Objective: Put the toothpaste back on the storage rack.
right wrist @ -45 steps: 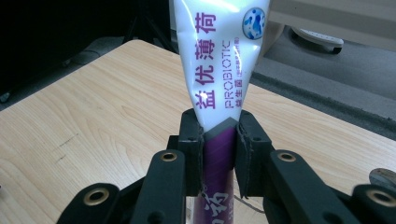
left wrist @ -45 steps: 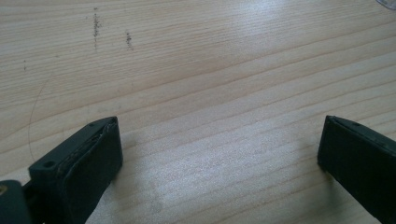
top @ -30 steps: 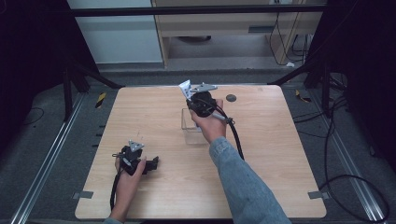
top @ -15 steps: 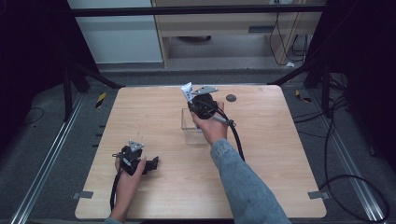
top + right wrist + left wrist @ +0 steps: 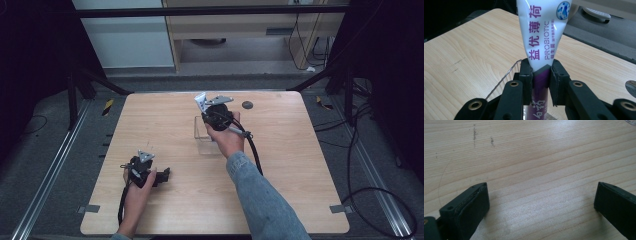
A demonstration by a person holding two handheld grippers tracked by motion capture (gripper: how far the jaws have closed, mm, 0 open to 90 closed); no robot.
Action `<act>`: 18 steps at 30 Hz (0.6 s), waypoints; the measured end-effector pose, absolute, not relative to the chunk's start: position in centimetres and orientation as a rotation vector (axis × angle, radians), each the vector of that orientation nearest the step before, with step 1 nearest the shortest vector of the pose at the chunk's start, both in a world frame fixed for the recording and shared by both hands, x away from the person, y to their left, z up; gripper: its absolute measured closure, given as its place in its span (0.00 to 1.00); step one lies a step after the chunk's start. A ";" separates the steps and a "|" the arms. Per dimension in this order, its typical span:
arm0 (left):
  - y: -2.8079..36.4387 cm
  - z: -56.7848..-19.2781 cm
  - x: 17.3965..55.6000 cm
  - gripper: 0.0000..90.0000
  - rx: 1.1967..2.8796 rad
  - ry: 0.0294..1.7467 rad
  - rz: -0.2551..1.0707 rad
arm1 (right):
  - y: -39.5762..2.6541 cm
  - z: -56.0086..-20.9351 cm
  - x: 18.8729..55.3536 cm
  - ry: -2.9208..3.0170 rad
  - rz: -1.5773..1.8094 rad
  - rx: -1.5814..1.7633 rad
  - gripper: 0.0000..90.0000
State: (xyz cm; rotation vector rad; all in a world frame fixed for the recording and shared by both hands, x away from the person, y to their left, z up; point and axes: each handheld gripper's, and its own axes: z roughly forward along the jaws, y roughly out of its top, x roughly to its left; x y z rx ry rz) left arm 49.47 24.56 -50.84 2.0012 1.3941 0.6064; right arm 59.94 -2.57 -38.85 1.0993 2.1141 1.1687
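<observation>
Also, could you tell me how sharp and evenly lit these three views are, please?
High view: soft, table bright, surroundings dark. Left gripper view: glare sheen on the wood between the left gripper jaws. Right gripper view: tube lettering crisp in the right gripper, background blurred.

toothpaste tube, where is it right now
The toothpaste tube is clamped between the right gripper fingers, standing upright above the clear box near the table's far middle in the high view.

The right hand-held gripper (image 5: pixel 216 116) has shifted the toothpaste tube (image 5: pixel 201 102) slightly.
</observation>
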 end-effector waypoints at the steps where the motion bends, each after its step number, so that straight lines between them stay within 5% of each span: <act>1: 24.6 -50.8 49.5 0.00 2.001 1.394 0.606 | -2.5 -38.9 59.9 2.116 1.166 1.100 0.83; 18: 24.5 -50.8 49.5 0.00 2.002 1.391 0.605 | -1.7 -39.7 59.9 2.149 1.136 1.095 0.83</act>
